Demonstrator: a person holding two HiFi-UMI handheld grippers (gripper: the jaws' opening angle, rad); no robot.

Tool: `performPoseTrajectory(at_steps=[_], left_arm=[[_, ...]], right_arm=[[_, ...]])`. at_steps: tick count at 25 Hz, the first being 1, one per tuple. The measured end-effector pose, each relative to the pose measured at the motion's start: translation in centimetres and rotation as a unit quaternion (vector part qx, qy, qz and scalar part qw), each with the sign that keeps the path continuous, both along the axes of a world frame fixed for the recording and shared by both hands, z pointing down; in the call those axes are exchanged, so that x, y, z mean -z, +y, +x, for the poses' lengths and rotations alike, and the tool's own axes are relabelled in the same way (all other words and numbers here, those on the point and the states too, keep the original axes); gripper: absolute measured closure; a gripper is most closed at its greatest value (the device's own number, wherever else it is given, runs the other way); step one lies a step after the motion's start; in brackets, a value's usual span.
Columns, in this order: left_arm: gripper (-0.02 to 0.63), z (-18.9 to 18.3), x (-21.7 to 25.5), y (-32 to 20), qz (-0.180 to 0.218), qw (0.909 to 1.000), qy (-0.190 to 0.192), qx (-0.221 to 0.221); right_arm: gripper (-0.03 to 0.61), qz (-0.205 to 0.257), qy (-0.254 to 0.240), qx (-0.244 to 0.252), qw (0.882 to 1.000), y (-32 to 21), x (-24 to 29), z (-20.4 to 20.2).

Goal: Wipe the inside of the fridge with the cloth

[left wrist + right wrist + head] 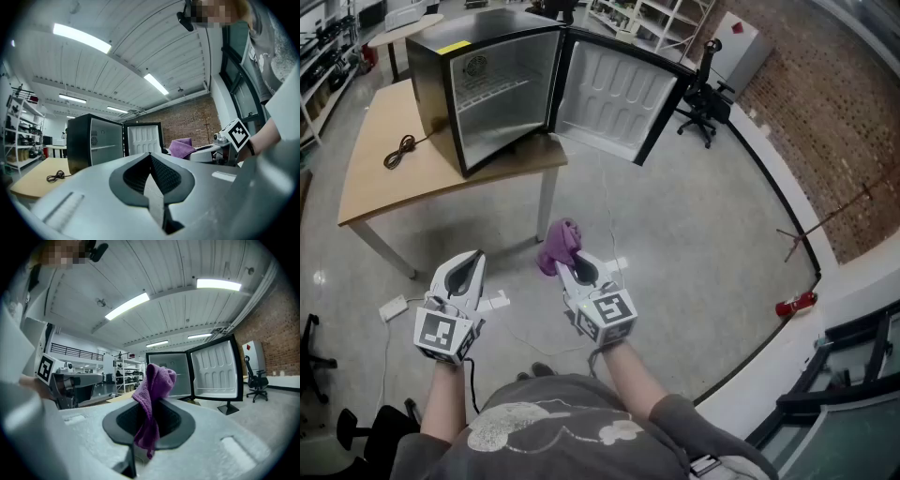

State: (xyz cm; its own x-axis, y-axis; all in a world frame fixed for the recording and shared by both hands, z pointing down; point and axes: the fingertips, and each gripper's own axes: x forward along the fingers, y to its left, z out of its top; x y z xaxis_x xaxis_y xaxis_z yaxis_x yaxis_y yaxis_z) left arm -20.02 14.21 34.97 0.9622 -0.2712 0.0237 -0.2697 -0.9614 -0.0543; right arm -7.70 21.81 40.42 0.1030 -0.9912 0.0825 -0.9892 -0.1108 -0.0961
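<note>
1. Right gripper (149, 414) pinches the crumpled purple cloth (153, 385) between closed jaws; the left gripper (151, 174) is closed on nothing.
2. Only the head view shows the yellow sticker (453, 47), print unreadable, atop the open black mini fridge (502, 94) at the wooden table's (389, 169) right edge.

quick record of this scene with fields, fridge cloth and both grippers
fridge: black mini fridge on a wooden table, its door open
cloth: purple cloth, off the fridge, out over the floor
right: right gripper shut on the purple cloth
left: left gripper shut, nothing in it
wiping: not yet begun
</note>
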Motion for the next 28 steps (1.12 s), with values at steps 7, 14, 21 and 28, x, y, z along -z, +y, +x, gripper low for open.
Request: performPoseTrajectory(at_steps=[7, 14, 21, 28], left_arm=[[0.595, 0.8, 0.0, 0.9, -0.004, 0.9997, 0.015, -0.017], [0.595, 0.0, -1.1, 1.8, -0.034, 0.9992, 0.007, -0.022], [0.595, -1.5, -2.2, 1.2, -0.035, 0.9988, 0.023, -0.023], [0.595, -1.4, -3.2, -0.5, -0.046, 0.9989, 0.01, -0.004]], right_arm=[[0.54, -0.001, 0.01, 0.006, 1.0, -0.8, 0.1, -0.7], [0.54, -0.009, 0.013, 0.0, 1.0, -0.3, -0.3, -1.8], [0.538, 0.001, -0.004, -0.041, 0.999, 0.9, -1.4, -1.4], [0.538, 0.004, -0.009, -0.036, 0.999, -0.7, -2.0, -0.1]])
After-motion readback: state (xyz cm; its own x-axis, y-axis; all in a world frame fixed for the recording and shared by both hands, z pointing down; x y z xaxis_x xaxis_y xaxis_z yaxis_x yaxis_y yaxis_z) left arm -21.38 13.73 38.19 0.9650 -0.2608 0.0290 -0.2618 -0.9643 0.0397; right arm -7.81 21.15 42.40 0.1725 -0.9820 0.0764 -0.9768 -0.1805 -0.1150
